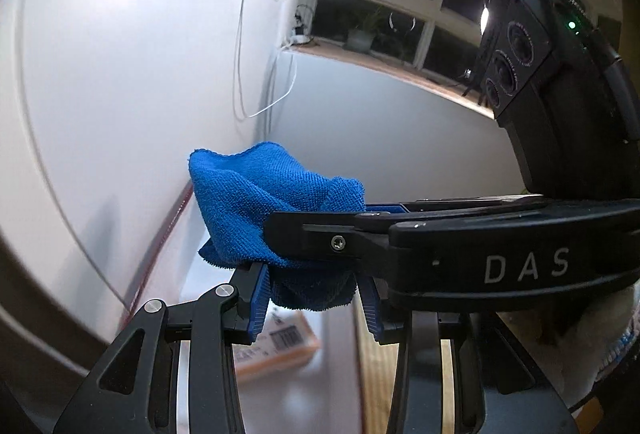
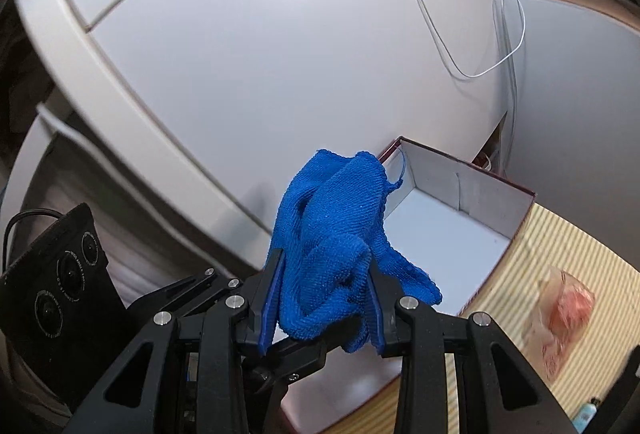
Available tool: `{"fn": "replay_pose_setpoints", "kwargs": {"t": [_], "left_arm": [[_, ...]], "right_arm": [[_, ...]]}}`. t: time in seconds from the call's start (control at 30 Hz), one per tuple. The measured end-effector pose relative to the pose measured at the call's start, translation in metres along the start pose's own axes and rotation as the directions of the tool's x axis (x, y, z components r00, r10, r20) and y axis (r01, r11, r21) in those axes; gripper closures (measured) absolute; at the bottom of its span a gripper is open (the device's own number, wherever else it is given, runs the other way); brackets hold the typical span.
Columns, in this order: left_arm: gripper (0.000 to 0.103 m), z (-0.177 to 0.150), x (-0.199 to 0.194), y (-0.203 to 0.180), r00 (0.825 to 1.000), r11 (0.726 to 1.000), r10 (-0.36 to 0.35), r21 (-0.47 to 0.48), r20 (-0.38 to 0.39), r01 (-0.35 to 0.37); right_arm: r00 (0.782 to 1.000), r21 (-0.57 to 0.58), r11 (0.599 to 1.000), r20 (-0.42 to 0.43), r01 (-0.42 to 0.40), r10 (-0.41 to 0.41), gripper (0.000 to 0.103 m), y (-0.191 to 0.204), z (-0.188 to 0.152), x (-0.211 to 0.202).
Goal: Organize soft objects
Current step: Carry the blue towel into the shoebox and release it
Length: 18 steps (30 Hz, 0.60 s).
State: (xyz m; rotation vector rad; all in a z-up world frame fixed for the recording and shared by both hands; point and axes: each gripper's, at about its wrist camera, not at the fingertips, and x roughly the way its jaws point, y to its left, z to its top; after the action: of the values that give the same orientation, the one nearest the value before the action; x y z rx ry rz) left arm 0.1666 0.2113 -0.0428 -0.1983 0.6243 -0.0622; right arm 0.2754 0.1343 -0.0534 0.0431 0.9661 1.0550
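Note:
A bunched blue cloth (image 1: 260, 201) is gripped by both grippers in the air. My left gripper (image 1: 314, 298) is shut on its lower part. My right gripper crosses in from the right in the left wrist view (image 1: 280, 230) and pinches the same cloth. In the right wrist view the right gripper (image 2: 322, 298) is shut on the blue cloth (image 2: 332, 234), with the left gripper's finger (image 2: 304, 350) just beneath it. The cloth hangs above the near edge of an open white-lined box (image 2: 440, 242).
The box has dark red outer walls (image 2: 524, 209) and stands on a striped mat (image 2: 560, 262) against a white wall. A clear bag with something pink (image 2: 568, 318) lies on the mat to the right. A cardboard packet (image 1: 280, 346) lies below. A window sill (image 1: 360, 57) runs behind.

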Motion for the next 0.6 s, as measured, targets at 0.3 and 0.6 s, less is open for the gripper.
{"fn": "replay_pose_setpoints", "kwargs": {"t": [0.3,0.6], "left_arm": [[0.066,0.008,0.052,0.019,0.993,0.996,0.088,0.016,-0.081,-0.087],[0.066,0.005,0.072,0.033,0.974,0.981,0.193,0.009,-0.117,-0.193]], "right_arm": [[0.999,0.044,0.998,-0.025,0.035,-0.033,0.070,-0.033,0.018,0.044],[0.994,0.095,0.990,-0.019,0.106,-0.104,0.070,-0.059,0.020,0.049]]}}
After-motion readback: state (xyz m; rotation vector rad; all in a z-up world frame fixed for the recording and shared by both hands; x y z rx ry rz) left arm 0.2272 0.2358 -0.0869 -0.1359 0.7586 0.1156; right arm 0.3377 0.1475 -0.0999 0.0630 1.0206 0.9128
